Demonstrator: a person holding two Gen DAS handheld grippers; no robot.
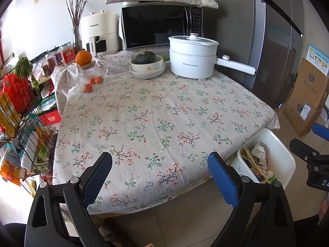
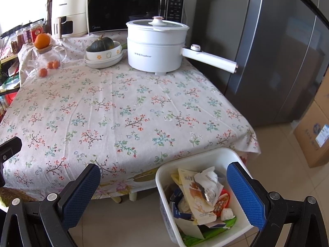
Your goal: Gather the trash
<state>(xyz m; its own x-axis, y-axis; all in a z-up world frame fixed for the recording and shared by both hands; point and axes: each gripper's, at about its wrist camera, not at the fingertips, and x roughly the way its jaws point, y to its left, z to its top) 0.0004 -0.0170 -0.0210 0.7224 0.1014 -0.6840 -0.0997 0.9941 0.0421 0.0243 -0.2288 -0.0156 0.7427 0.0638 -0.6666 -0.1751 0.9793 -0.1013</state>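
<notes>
A white plastic bin stands on the floor at the table's front right corner, holding several wrappers and packets. It also shows in the left wrist view. My right gripper is open and empty, above the bin's near side. My left gripper is open and empty over the table's front edge. The right gripper's body shows at the right edge of the left wrist view. The floral tablecloth shows no loose trash.
At the table's back stand a white electric pot, stacked bowls with a green squash, a glass jar topped by an orange, a microwave and an air fryer. A wire rack left, fridge and cardboard boxes right.
</notes>
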